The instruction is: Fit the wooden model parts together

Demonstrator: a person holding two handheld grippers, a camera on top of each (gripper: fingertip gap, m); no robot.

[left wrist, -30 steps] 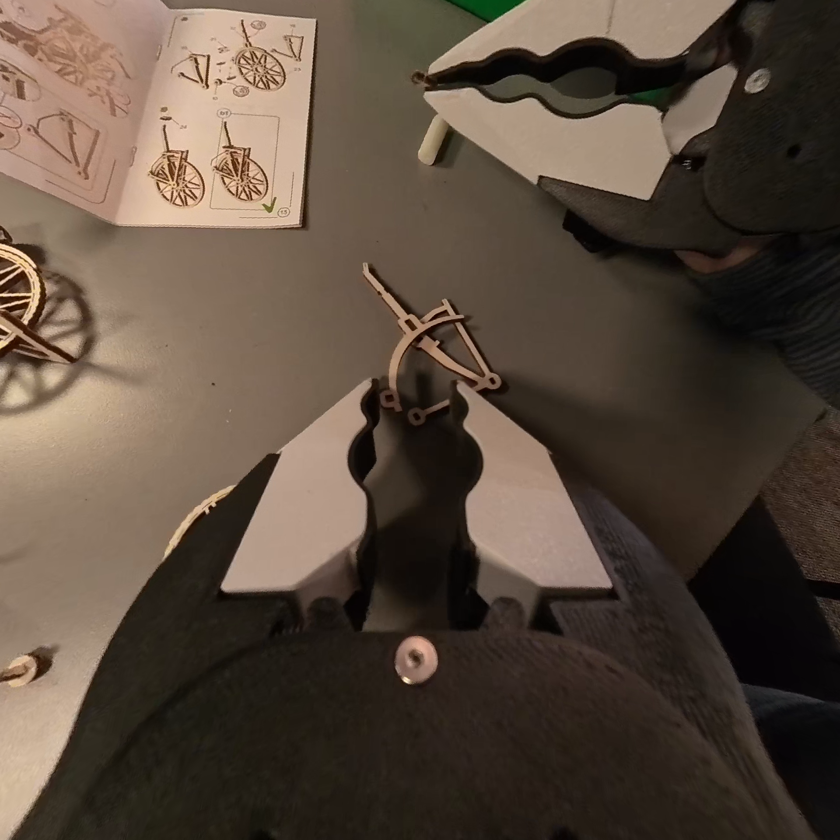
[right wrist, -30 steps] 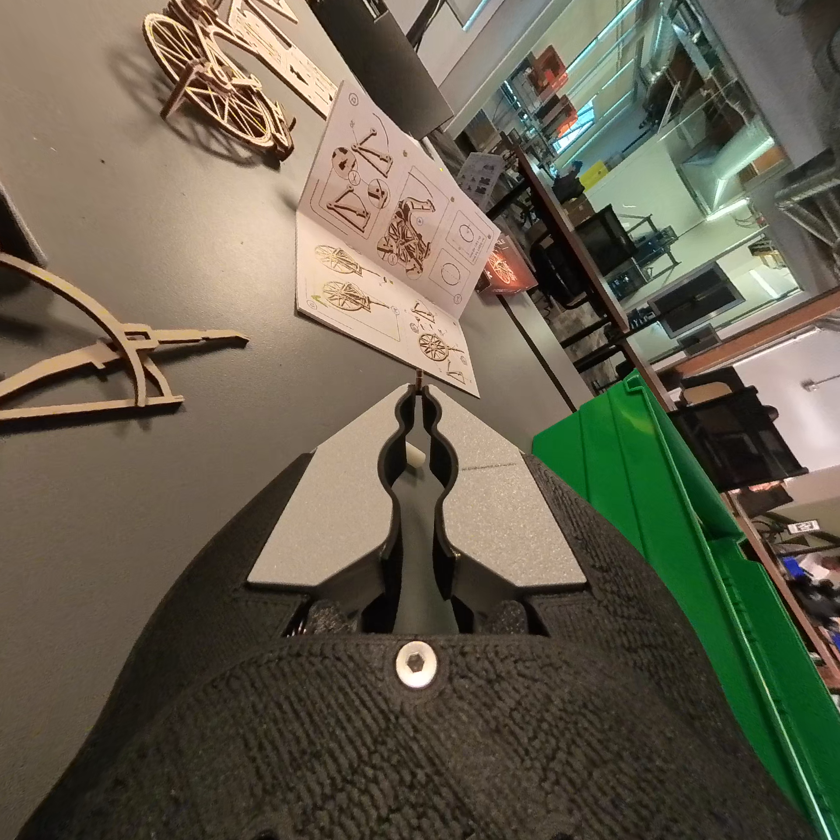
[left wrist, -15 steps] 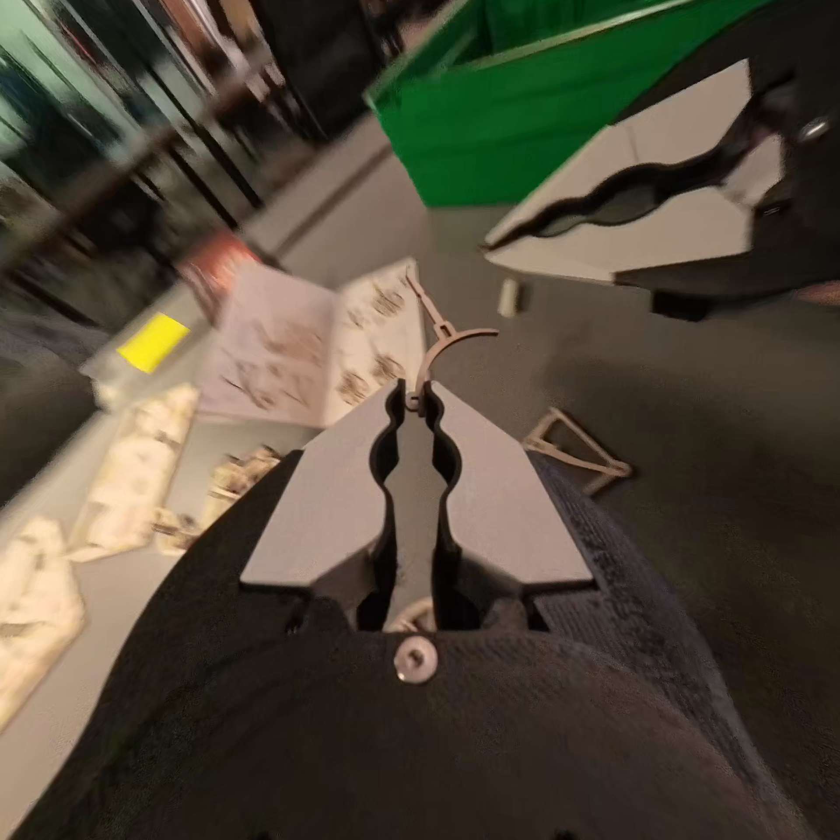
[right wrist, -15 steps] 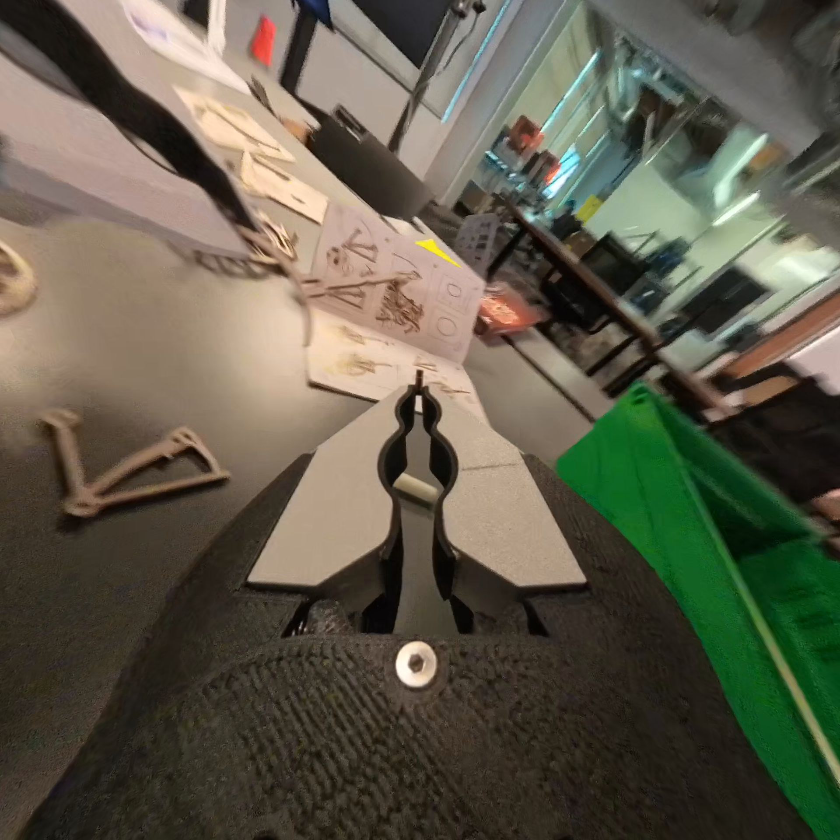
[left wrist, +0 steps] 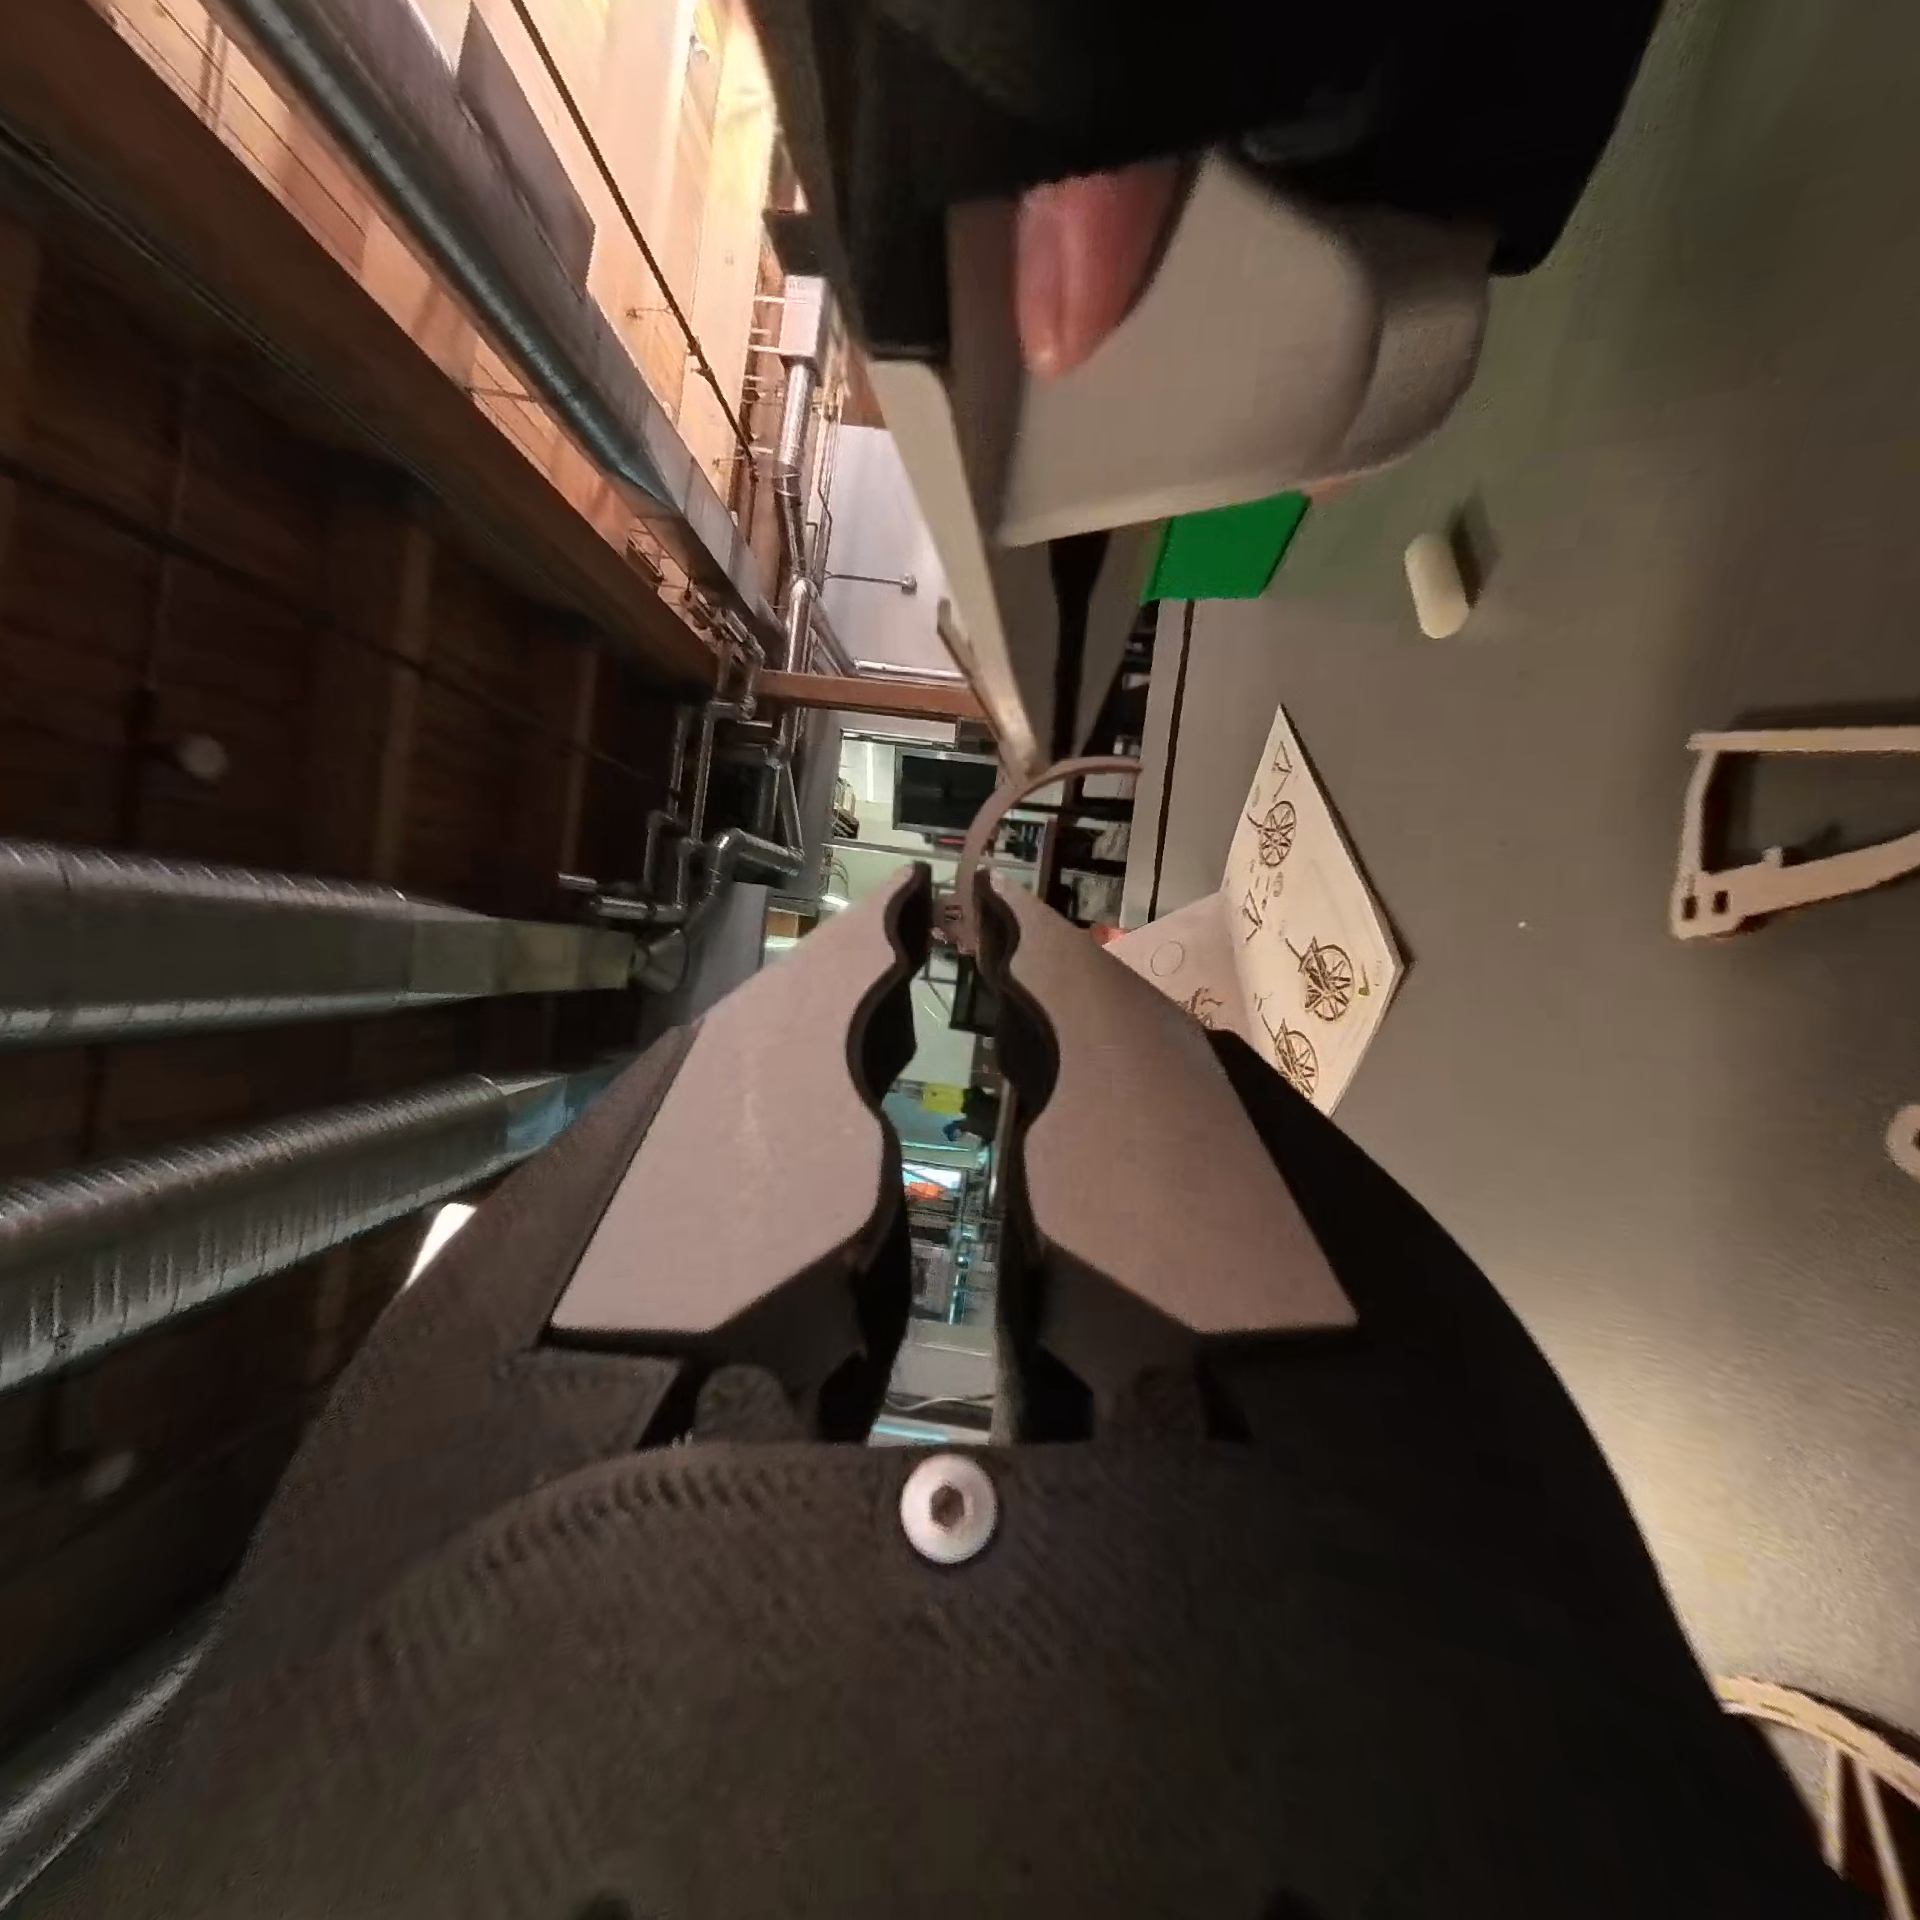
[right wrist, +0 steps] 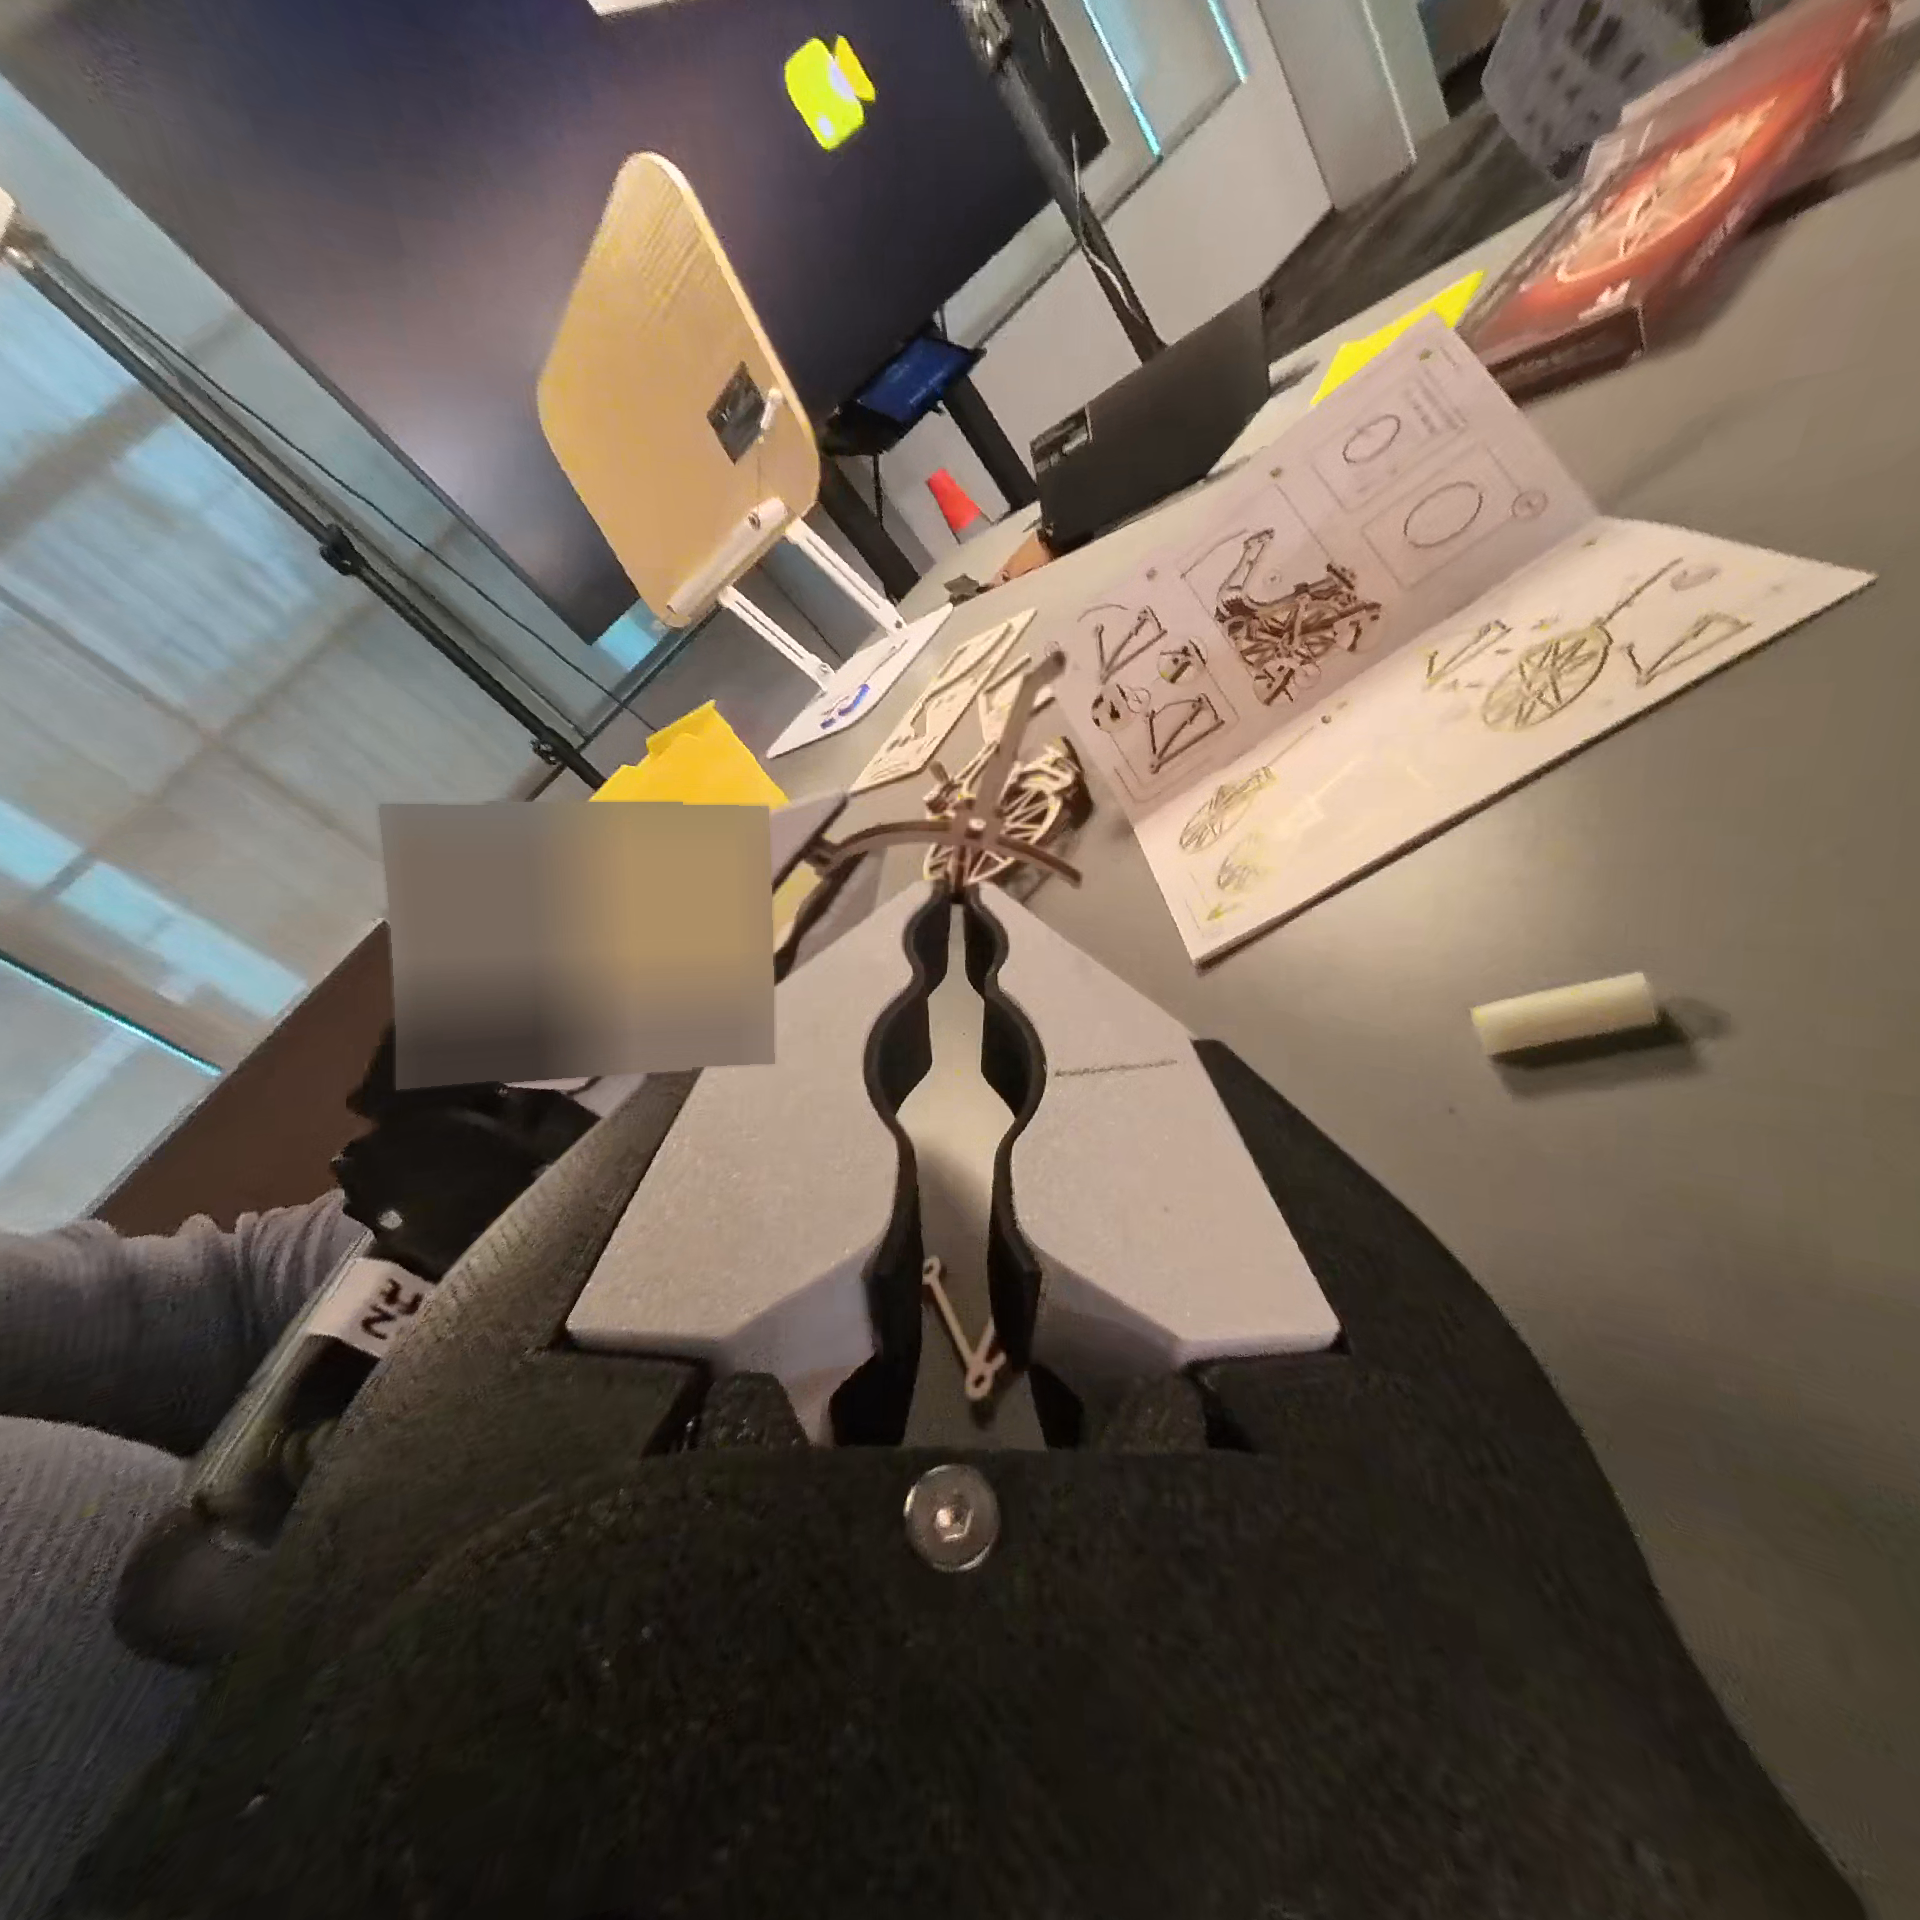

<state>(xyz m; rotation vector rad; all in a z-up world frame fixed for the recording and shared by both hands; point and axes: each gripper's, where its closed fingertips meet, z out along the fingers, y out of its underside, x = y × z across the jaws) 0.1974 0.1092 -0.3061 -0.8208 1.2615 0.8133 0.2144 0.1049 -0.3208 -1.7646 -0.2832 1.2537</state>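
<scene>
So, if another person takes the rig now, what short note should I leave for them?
Left gripper: fingers shut on the curved wooden part, held up above the table.
Right gripper: fingers shut, tips right against that part. I cannot tell whether they pinch something small.
On the table: triangular frame, white peg, open instruction booklet.
Done: curved part is picked up.
Left: finish the join at the curved part. The triangular frame probably comes next.
</scene>
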